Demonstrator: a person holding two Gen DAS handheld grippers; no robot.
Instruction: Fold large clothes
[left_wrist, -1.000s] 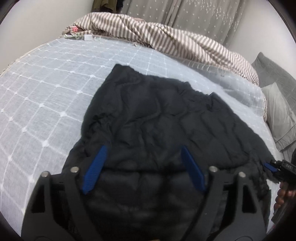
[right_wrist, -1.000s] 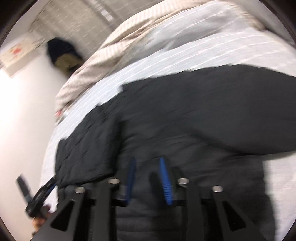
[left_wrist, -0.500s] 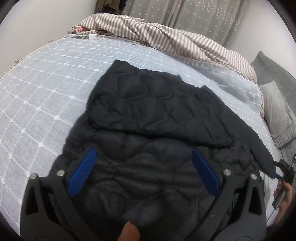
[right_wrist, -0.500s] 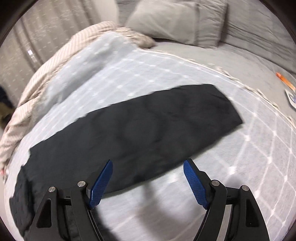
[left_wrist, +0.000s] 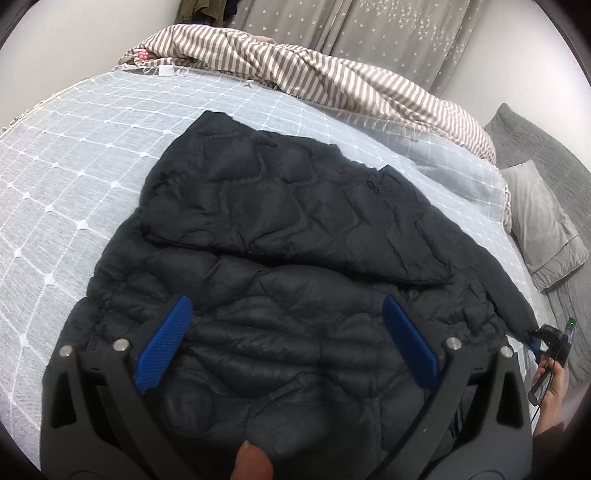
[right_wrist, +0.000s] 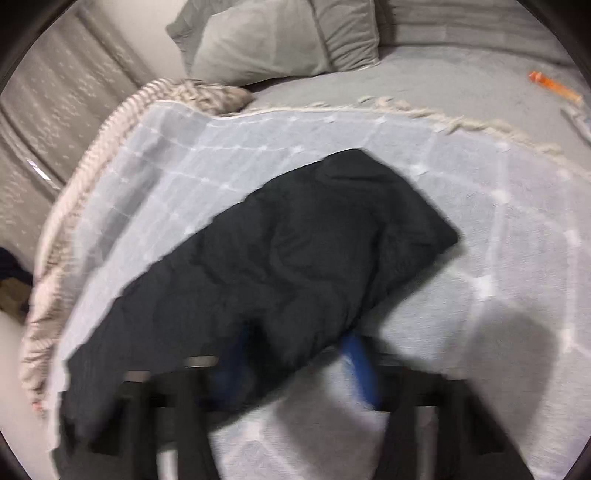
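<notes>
A black quilted jacket (left_wrist: 295, 229) lies on the bed's grey checked blanket (left_wrist: 74, 177), one side folded over its body. My left gripper (left_wrist: 284, 347) is open and empty, hovering over the jacket's near part. The jacket's right sleeve (right_wrist: 314, 251) stretches across the blanket in the right wrist view. My right gripper (right_wrist: 295, 369) is blurred, its blue pads straddling the sleeve's near edge; I cannot tell whether they press on it. In the left wrist view it (left_wrist: 543, 339) sits at the sleeve's end, held by a hand.
A striped duvet (left_wrist: 314, 70) is bunched along the bed's far side. Grey pillows (left_wrist: 543, 218) lie at the right, also in the right wrist view (right_wrist: 277, 40). An orange pen (right_wrist: 554, 85) lies on the grey sheet. Curtains hang behind.
My left gripper stayed open and drew back slightly from the jacket. My right gripper swung right from the jacket body, opened, then dropped onto the sleeve with its pads narrowing.
</notes>
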